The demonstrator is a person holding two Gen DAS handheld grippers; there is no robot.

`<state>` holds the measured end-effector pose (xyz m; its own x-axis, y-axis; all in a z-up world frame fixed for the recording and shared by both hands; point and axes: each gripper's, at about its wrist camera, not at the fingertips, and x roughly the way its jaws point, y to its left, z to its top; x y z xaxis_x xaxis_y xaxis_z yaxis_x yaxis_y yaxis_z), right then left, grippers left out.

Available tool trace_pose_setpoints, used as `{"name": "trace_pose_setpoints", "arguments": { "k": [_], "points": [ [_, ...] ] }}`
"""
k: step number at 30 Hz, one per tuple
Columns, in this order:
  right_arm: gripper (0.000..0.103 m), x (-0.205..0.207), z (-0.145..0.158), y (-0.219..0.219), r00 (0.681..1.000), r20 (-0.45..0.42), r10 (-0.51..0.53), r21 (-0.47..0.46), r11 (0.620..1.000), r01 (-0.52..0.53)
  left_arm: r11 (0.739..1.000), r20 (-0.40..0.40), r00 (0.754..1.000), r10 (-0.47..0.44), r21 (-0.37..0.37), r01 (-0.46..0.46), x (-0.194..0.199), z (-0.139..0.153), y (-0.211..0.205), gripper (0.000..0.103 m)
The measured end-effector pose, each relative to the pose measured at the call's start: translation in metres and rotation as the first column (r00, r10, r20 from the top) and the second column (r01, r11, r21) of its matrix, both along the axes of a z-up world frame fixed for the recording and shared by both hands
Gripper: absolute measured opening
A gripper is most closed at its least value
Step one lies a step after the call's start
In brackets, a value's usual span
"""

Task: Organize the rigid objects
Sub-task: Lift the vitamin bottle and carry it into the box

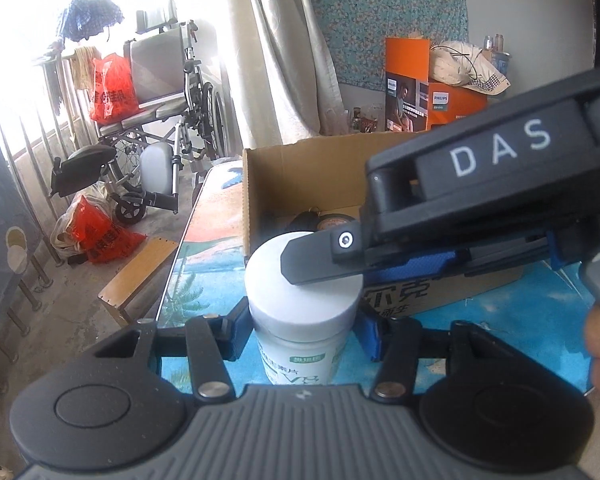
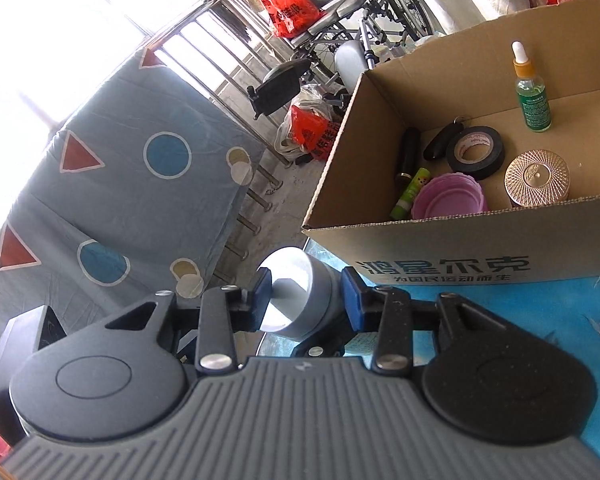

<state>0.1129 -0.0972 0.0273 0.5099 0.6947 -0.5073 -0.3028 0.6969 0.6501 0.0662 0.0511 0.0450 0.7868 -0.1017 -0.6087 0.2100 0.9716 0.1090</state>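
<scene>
The white-lidded jar (image 1: 304,304) is held upright, its long axis vertical, between the blue pads of the left tongs (image 1: 304,336), which are closed on its body below the lid. The right tongs (image 2: 306,300) are closed on the lid's sides, reaching in from three o'clock in the left wrist view. The jar is seen above the blue bench (image 1: 520,320), near the bench's edge at nine o'clock. The open cardboard box (image 2: 460,248) stands just beyond at twelve to two o'clock, with bare floor showing among the black tape roll (image 2: 476,152), purple lids (image 2: 448,196) and dropper bottle (image 2: 532,92).
</scene>
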Motion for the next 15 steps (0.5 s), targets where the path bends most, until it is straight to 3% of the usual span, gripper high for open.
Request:
{"name": "trace_pose_setpoints", "arguments": {
  "k": [7,15],
  "points": [
    [0.040,-0.018,0.073,-0.006,0.981,0.191,0.025,0.002,1.000,-0.026,0.999,0.153,0.988,-0.017,0.038,0.011,-0.004,0.063,-0.011,0.054],
    [0.040,0.007,0.129,-0.058,0.959,0.276,-0.068,-0.027,0.997,0.079,0.989,0.185,0.973,-0.141,-0.017,0.146,0.051,0.100,-0.060,0.054]
  ]
}}
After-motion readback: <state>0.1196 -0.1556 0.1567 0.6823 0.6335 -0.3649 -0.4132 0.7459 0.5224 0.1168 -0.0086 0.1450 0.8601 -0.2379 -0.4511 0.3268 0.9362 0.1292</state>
